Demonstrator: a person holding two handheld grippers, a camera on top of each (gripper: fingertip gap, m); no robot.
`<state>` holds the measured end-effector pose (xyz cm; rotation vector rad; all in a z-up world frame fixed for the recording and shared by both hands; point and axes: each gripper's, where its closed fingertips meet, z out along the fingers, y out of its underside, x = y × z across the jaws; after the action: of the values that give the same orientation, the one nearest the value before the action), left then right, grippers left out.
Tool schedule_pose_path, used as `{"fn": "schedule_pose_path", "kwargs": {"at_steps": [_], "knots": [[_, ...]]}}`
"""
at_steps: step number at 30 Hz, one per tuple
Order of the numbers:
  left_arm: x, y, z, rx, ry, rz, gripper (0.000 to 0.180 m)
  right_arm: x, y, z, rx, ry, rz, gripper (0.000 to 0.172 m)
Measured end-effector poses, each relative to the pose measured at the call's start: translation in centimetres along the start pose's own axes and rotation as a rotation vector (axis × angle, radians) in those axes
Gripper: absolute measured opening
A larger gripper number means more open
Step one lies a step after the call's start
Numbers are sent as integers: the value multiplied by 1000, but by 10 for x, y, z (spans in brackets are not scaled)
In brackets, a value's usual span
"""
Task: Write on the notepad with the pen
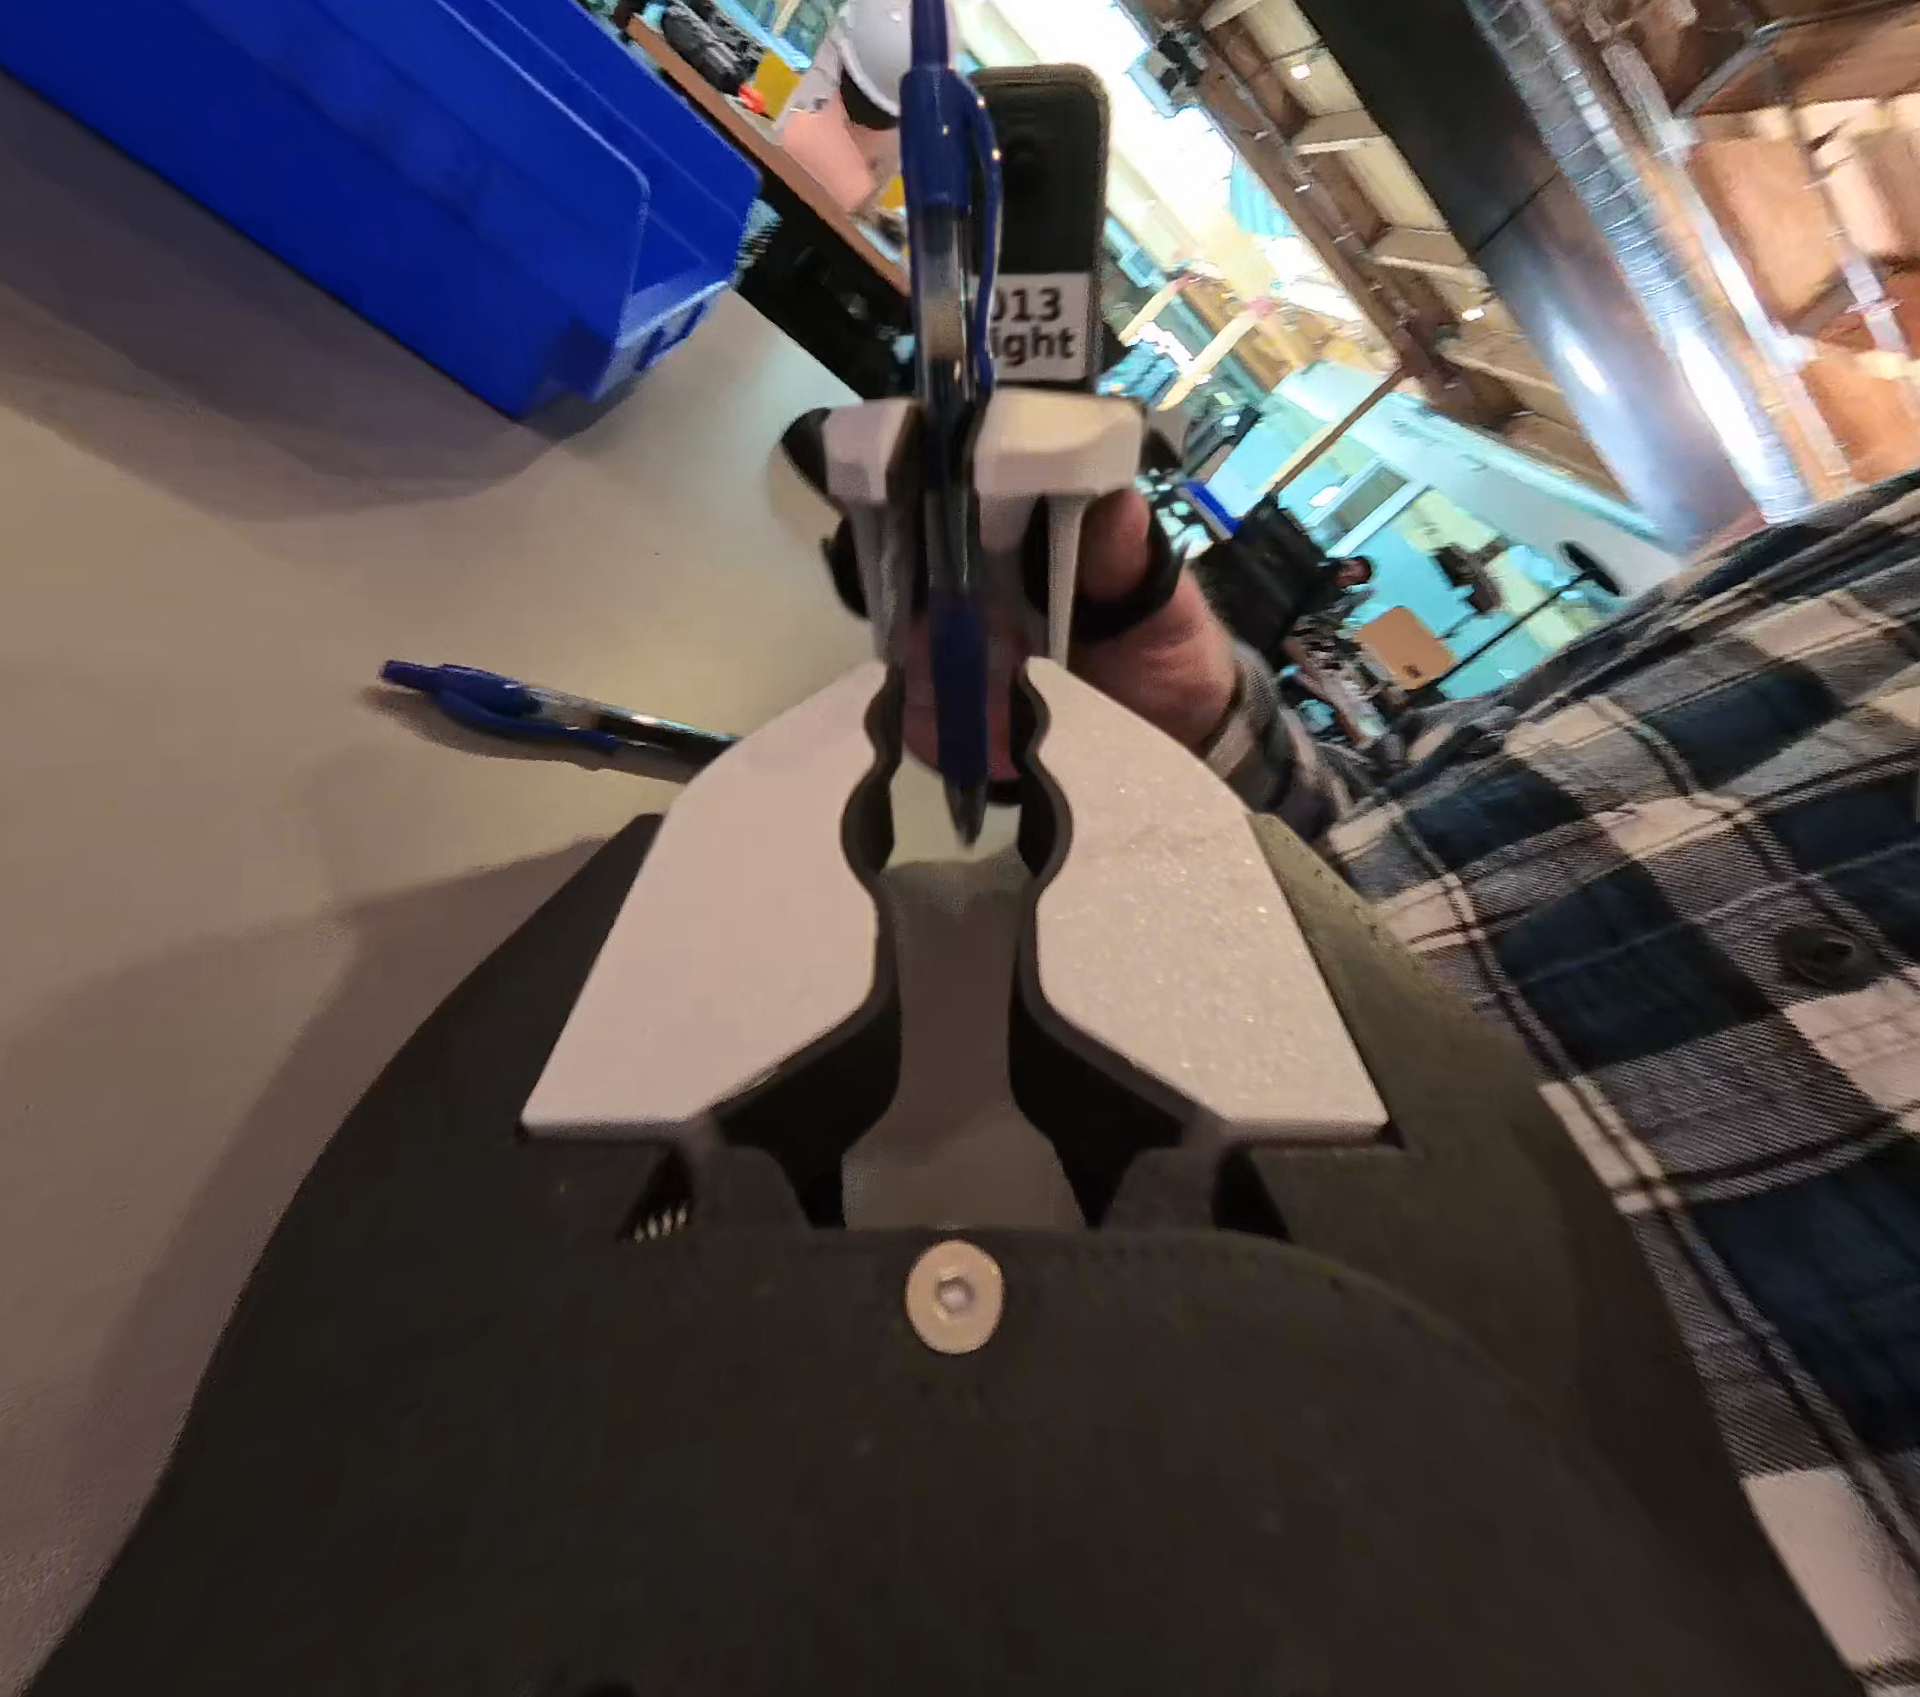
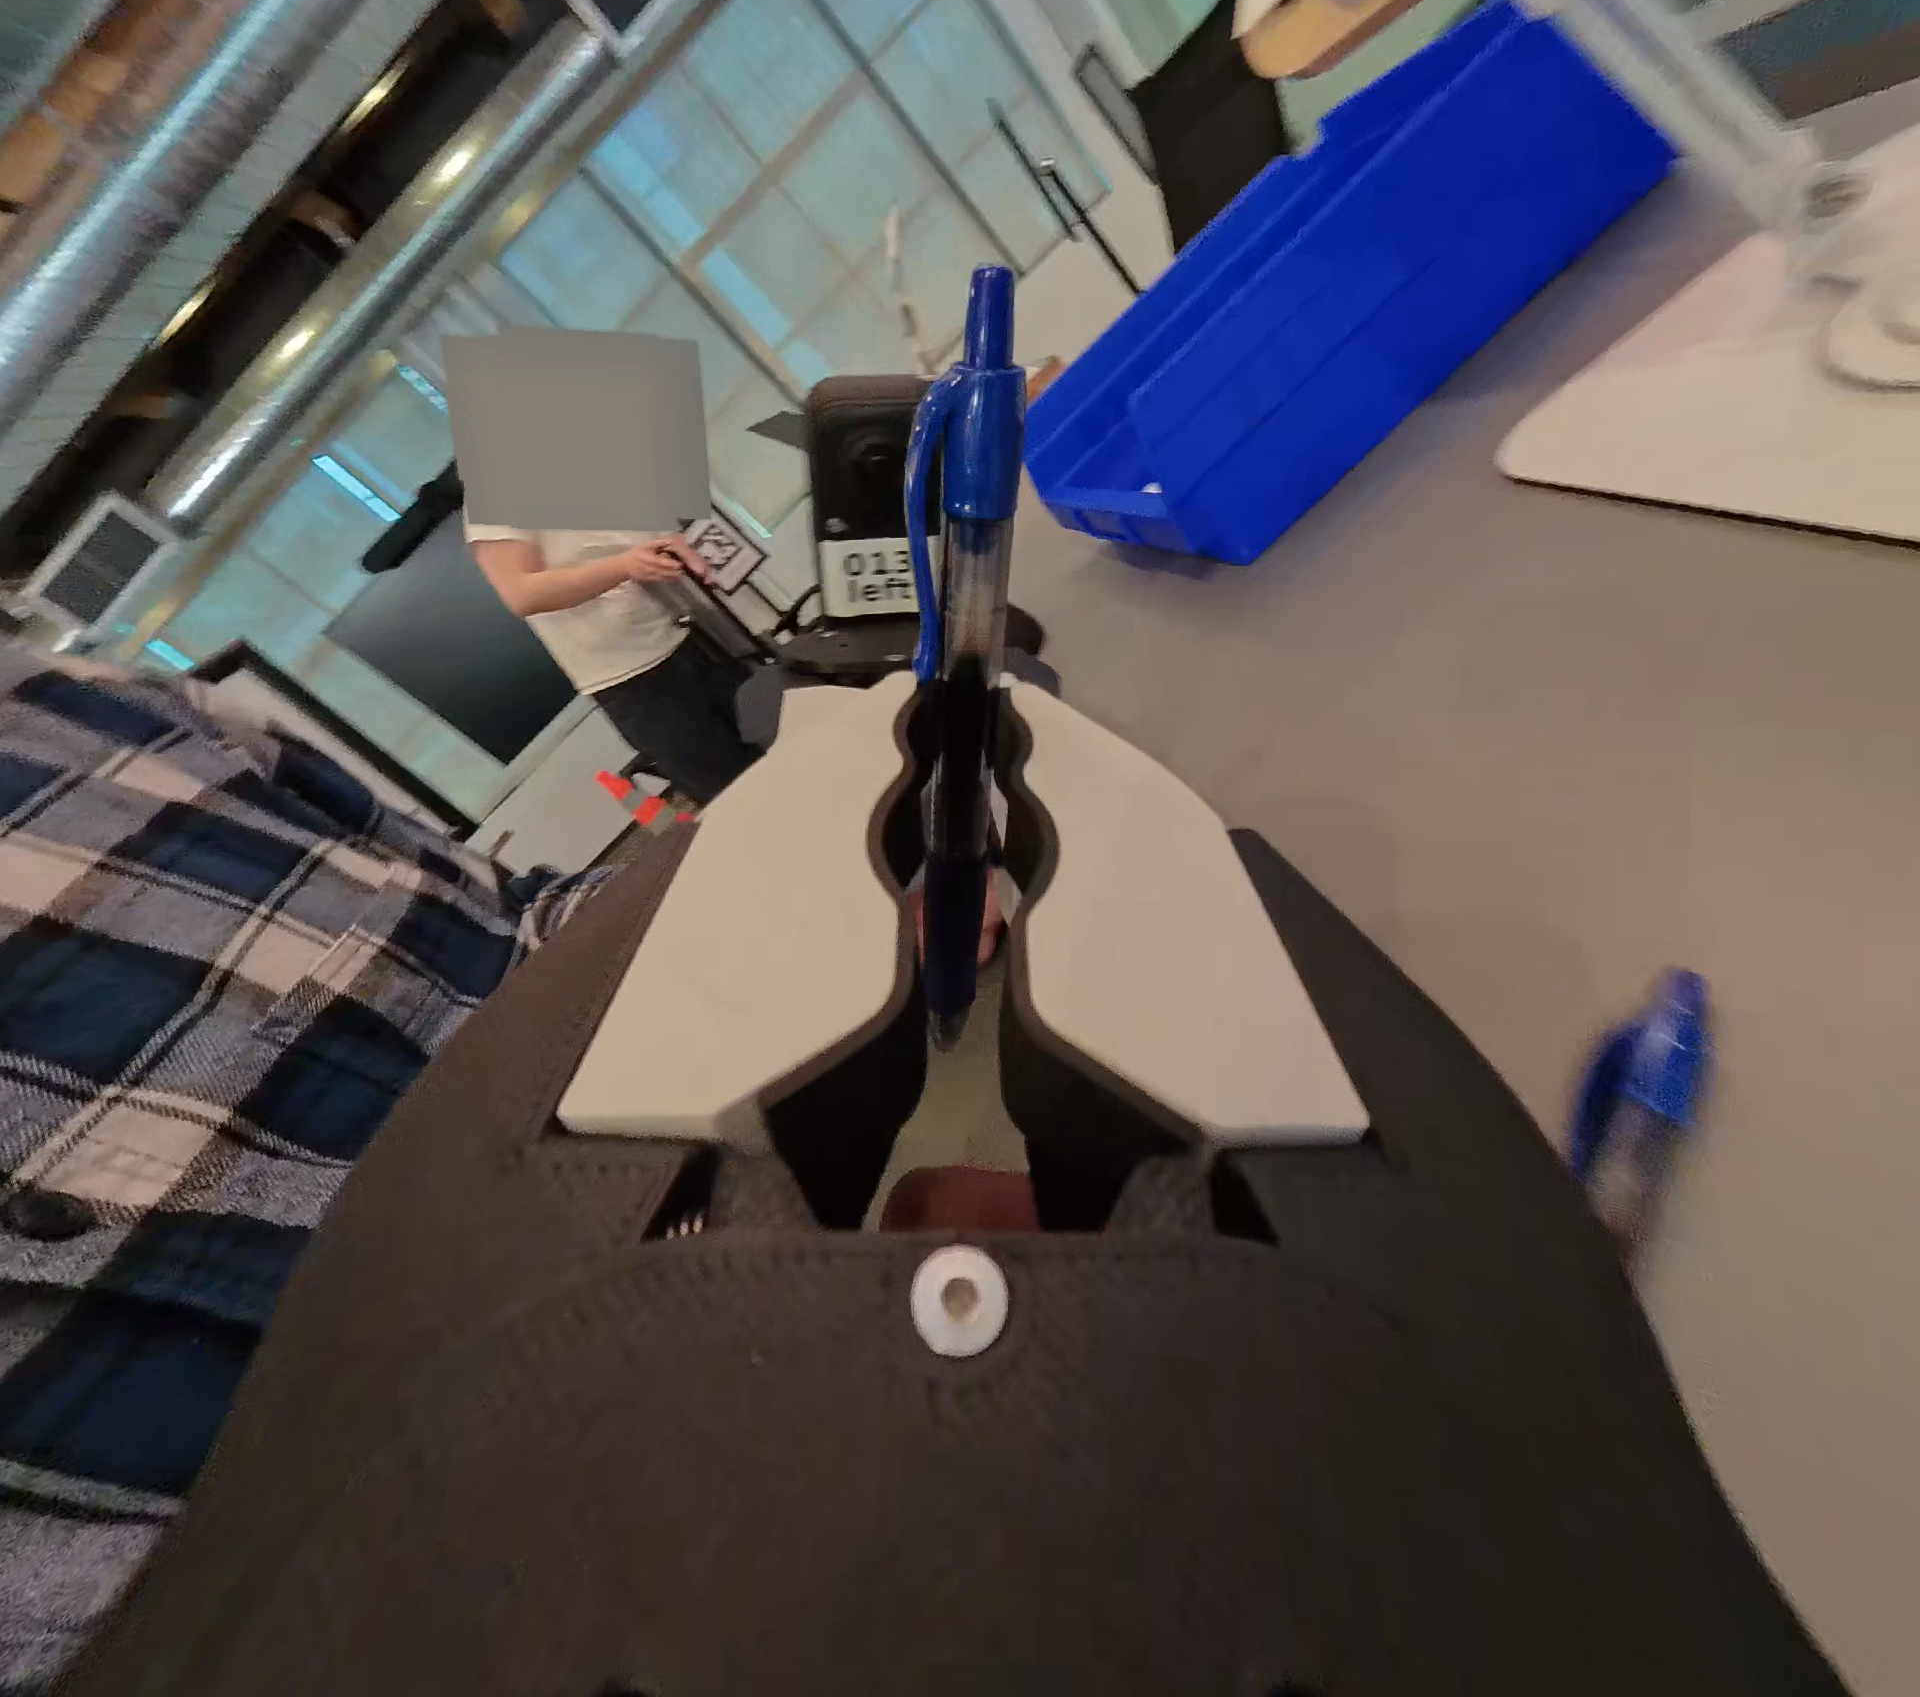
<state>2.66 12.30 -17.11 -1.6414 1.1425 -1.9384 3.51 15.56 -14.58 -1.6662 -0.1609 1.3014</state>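
A pale grey table (image 2: 1455, 712) is carrying the scene in a big workshop-like room with tall windows, silver ducting and shelves of cardboard boxes (image 1: 1766, 89). A blue plastic bin (image 2: 1351, 317) is sitting at the table's far side, and a white mat (image 2: 1714, 421) is lying to its right. A second blue pen (image 1: 540, 707) is lying flat on the table to the left in the left wrist view; in the right wrist view it is showing only as a blurred blue smear at the near right. Both views are tilting and smearing with motion, no notepad is making itself out, and a person (image 2: 582, 598) in a white shirt is standing far off behind a masked patch. The right gripper (image 2: 956, 774) is clamping its jaws on the blue pen (image 2: 961, 608), whose long axis is running upright across the jaws, clicker end up and tip down, above the table. The left gripper (image 1: 954, 774) is facing it with jaws slightly apart, the pen's tip hanging in front of them without touching either finger. A plaid sleeve (image 1: 1662, 816) is filling the near edge.
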Motion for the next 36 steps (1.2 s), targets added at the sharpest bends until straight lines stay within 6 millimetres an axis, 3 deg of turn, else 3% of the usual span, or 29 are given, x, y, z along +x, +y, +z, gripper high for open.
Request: {"fn": "schedule_pose_path", "kwargs": {"at_steps": [3, 7, 13, 16, 20, 23, 26, 30, 34, 36], "knots": [[-7, -2, -10, -5, -84, 55, 23, 29, -8, -34, -52, 227, -33, 11], [-20, 5, -26, -69, -218, 140, 20, 71, 12, -75, -269, 500, -67, 11], [-33, 1, -55, -77, -350, 192, 20, 101, 49, -90, -419, 598, 36, 10], [-34, -22, -85, -52, -446, 250, 20, 110, 59, -92, -461, 644, 22, 11], [-52, -71, -157, -69, -718, 373, 21, 115, 56, -94, -449, 681, -2, 25], [-77, -108, -216, -153, -932, 465, 23, 112, 51, -93, -424, 680, -41, 29], [-112, -134, -255, -346, -1016, 531, 33, 109, 53, -89, -404, 635, -22, 30], [-182, -147, -279, -700, -997, 666, 45, 106, 53, -88, -375, 594, 6, 28], [-253, -140, -295, -996, -906, 668, 64, 105, 53, -88, -367, 587, -10, 26], [-277, -136, -298, -1091, -858, 671, 67, 104, 53, -86, -361, 579, -12, 24]]}}
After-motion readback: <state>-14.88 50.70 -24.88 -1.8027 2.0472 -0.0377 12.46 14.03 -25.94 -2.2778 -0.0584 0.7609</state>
